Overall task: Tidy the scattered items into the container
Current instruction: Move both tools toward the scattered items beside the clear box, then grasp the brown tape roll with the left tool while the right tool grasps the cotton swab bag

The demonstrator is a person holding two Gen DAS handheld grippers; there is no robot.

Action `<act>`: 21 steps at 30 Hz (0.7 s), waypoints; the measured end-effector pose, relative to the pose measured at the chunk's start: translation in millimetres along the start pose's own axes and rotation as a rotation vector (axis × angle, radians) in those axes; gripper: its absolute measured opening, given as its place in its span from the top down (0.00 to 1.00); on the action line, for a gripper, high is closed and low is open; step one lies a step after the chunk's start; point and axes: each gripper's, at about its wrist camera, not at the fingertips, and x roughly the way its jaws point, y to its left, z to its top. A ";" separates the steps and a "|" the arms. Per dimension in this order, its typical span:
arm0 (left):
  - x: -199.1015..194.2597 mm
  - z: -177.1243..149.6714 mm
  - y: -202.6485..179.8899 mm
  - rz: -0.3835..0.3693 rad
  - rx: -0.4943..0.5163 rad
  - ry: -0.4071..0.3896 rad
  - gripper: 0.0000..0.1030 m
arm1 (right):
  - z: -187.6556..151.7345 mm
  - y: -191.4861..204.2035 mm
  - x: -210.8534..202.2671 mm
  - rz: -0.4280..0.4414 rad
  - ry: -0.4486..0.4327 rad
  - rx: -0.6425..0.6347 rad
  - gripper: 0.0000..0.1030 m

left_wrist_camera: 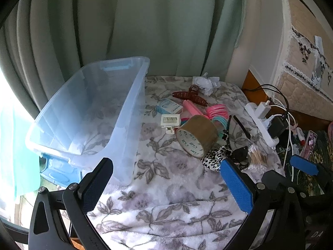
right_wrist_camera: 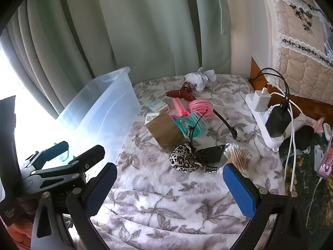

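Note:
A clear plastic container (left_wrist_camera: 87,112) with blue handles stands at the left on a floral blanket; it also shows in the right wrist view (right_wrist_camera: 100,112). Scattered items lie to its right: a brown tape roll (left_wrist_camera: 196,135), a leopard scrunchie (left_wrist_camera: 214,156), cotton swabs (left_wrist_camera: 257,158), pink and teal bangles (left_wrist_camera: 217,112), a dark red hair claw (left_wrist_camera: 190,96), a small blue box (left_wrist_camera: 168,106), crumpled paper (left_wrist_camera: 205,83). My left gripper (left_wrist_camera: 166,184) is open and empty, short of the items. My right gripper (right_wrist_camera: 169,186) is open and empty, near the scrunchie (right_wrist_camera: 183,160) and the tape roll (right_wrist_camera: 165,134).
A white power strip (left_wrist_camera: 262,123) with chargers and cables lies at the blanket's right edge, also in the right wrist view (right_wrist_camera: 268,120). A phone (right_wrist_camera: 325,158) lies at the far right. Green curtains hang behind. A quilted headboard (left_wrist_camera: 301,48) rises at the right.

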 end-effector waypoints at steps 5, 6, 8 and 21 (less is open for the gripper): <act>-3.8 19.7 -13.0 -0.061 0.021 -0.037 0.00 | 8.6 -12.7 -8.1 0.001 -0.029 0.008 0.00; -5.3 24.1 -15.7 -0.076 0.020 -0.049 0.00 | 11.2 -16.9 -10.8 -0.009 -0.043 0.010 0.00; -7.5 32.1 -23.8 -0.113 0.023 -0.077 0.00 | 15.9 -30.0 -15.0 -0.043 -0.068 0.032 0.00; 53.1 15.4 -76.7 -0.126 0.172 0.070 0.00 | 0.8 -99.8 15.1 -0.116 0.041 0.171 0.00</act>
